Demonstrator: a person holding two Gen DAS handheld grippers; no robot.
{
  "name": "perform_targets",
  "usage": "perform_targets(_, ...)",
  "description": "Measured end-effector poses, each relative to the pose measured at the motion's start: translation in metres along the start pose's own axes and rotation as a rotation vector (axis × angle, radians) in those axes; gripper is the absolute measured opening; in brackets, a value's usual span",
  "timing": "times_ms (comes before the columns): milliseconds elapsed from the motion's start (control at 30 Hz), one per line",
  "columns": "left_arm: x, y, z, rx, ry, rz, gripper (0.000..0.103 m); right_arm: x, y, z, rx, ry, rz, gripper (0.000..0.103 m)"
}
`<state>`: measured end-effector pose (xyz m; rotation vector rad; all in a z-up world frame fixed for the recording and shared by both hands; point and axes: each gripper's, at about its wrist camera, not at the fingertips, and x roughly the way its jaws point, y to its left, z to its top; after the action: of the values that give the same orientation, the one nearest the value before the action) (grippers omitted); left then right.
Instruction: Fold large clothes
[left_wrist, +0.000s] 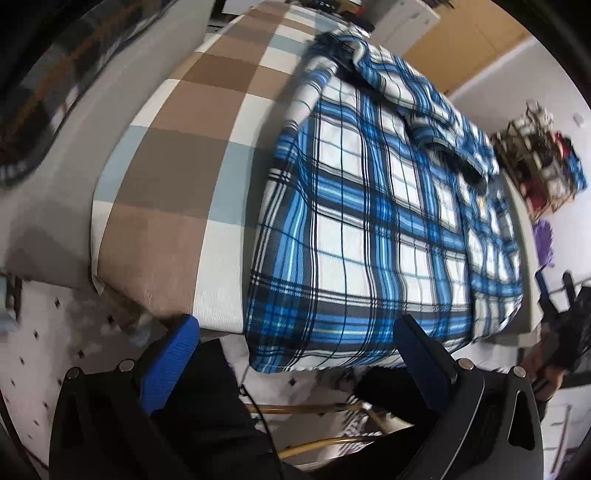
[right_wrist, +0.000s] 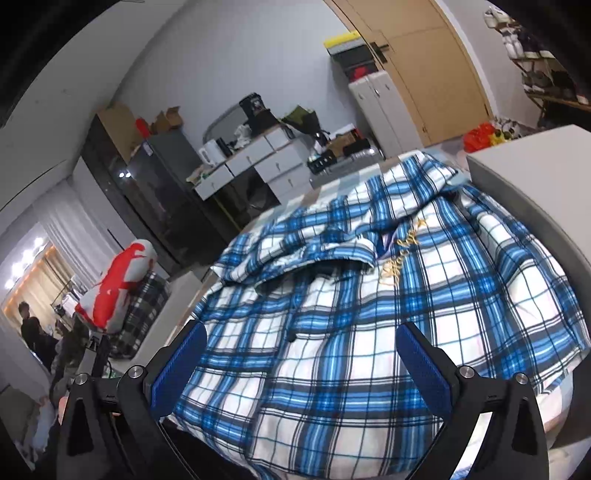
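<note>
Left gripper (left_wrist: 295, 339): jaws spread wide with nothing between the blue pads; it sits at the bottom of the left wrist view, pointing down at the near hem of the shirt.
Right gripper (right_wrist: 301, 345): jaws at full spread, holding nothing; the shirt lies just past the blue pads in the lower middle of the right wrist view.
Plaid shirt (left_wrist: 369, 229): blue, white and black check, spread flat across the middle of both views, its hem hanging a little over the near edge of the tablecloth.
Collar end (right_wrist: 332, 254): rumpled, folded over, in the centre of the right wrist view; gold embroidery (right_wrist: 402, 243) sits just right of it.
Tablecloth (left_wrist: 177, 155): large brown, white and pale blue squares, under the shirt, bare at centre left of the left wrist view.
Floor (left_wrist: 44, 350): white tiles with small dark diamonds, lower left of that view.
Drawer unit (right_wrist: 258, 162): grey, cluttered on top, upper middle of the right wrist view.
Door (right_wrist: 417, 62): tan wood, upper right.
Red and white bundle (right_wrist: 118, 284): left side, resting on dark plaid fabric.
</note>
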<state>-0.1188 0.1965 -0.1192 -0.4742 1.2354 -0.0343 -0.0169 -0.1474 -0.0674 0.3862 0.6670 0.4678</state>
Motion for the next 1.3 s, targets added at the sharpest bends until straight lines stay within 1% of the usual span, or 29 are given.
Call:
perform_targets(133, 0.005, -0.014, -0.006, 0.069, 0.009, 0.077, 0.102, 0.002, 0.005, -0.002, -0.026, 0.005, 0.001, 0.103)
perform_targets(200, 0.007, -0.013, -0.01, 0.069, 0.01, 0.096, 0.102, 0.002, 0.009, -0.003, -0.046, 0.011, 0.002, 0.103)
perform_targets(233, 0.01, -0.012, -0.012, 0.047, 0.016, 0.084, 0.102, 0.003, 0.011, -0.004, -0.055, 0.016, 0.0, 0.103)
perform_targets(300, 0.022, -0.007, -0.017, -0.004, 0.089, 0.023, 0.102, 0.005, 0.013, -0.006, -0.069, 0.027, -0.003, 0.103)
perform_targets(333, 0.026, -0.007, -0.019, -0.018, 0.107, 0.006, 0.102, 0.007, 0.014, -0.006, -0.075, 0.034, -0.005, 0.103)
perform_targets(367, 0.027, -0.009, -0.021, -0.016, 0.101, 0.003, 0.102, 0.008, 0.014, -0.007, -0.078, 0.04, -0.007, 0.103)
perform_targets(433, 0.027, -0.014, -0.02, 0.0, 0.063, 0.036, 0.102, 0.011, 0.015, -0.008, -0.084, 0.05, -0.01, 0.103)
perform_targets(500, 0.03, -0.014, -0.018, -0.024, 0.041, 0.048, 0.102, 0.012, 0.017, -0.009, -0.092, 0.055, -0.012, 0.103)
perform_targets(533, 0.034, -0.012, -0.016, -0.047, 0.054, 0.035, 0.102, 0.012, 0.018, -0.009, -0.099, 0.057, -0.013, 0.103)
perform_targets(600, 0.047, -0.002, -0.015, -0.113, 0.144, -0.074, 0.102, 0.012, 0.02, -0.01, -0.108, 0.057, -0.013, 0.103)
perform_targets(633, 0.052, 0.003, -0.016, -0.154, 0.181, -0.152, 0.102, 0.011, 0.02, -0.011, -0.11, 0.056, -0.012, 0.103)
perform_targets(667, 0.052, 0.005, -0.016, -0.177, 0.183, -0.195, 0.102, 0.011, 0.02, -0.01, -0.11, 0.057, -0.011, 0.103)
perform_targets(733, 0.047, 0.006, -0.015, -0.185, 0.148, -0.206, 0.102, 0.012, 0.019, -0.01, -0.104, 0.061, -0.012, 0.103)
perform_targets(800, 0.036, 0.009, -0.016, -0.187, 0.108, -0.259, 0.102, 0.012, 0.019, -0.01, -0.102, 0.062, -0.011, 0.103)
perform_targets(867, 0.028, 0.009, -0.019, -0.18, 0.102, -0.349, 0.102, 0.011, 0.019, -0.01, -0.1, 0.058, -0.006, 0.103)
perform_targets(900, 0.028, 0.01, -0.019, -0.18, 0.114, -0.392, 0.102, 0.01, 0.02, -0.01, -0.099, 0.055, -0.004, 0.103)
perform_targets(933, 0.029, 0.01, -0.02, -0.181, 0.146, -0.473, 0.102, 0.009, 0.02, -0.01, -0.1, 0.053, -0.001, 0.103)
perform_targets(967, 0.028, 0.01, -0.021, -0.176, 0.167, -0.538, 0.102, 0.009, 0.02, -0.01, -0.1, 0.051, 0.0, 0.103)
perform_targets(1000, 0.025, 0.01, -0.02, -0.175, 0.16, -0.562, 0.102, 0.009, 0.02, -0.009, -0.1, 0.05, 0.002, 0.103)
perform_targets(1067, 0.013, 0.006, -0.02, -0.15, 0.102, -0.586, 0.102, 0.009, 0.02, -0.009, -0.098, 0.049, 0.005, 0.103)
perform_targets(1100, 0.008, 0.004, -0.019, -0.138, 0.085, -0.605, 0.102, 0.009, 0.021, -0.009, -0.097, 0.049, 0.006, 0.103)
perform_targets(1133, 0.004, 0.002, -0.019, -0.117, 0.066, -0.639, 0.102, 0.008, 0.021, -0.009, -0.097, 0.048, 0.008, 0.103)
perform_targets(1233, -0.005, -0.004, -0.016, -0.072, 0.011, -0.662, 0.102, 0.008, 0.022, -0.009, -0.101, 0.047, 0.008, 0.103)
perform_targets(1300, -0.006, -0.004, -0.017, -0.065, -0.003, -0.68, 0.102, 0.009, 0.022, -0.009, -0.101, 0.049, 0.005, 0.103)
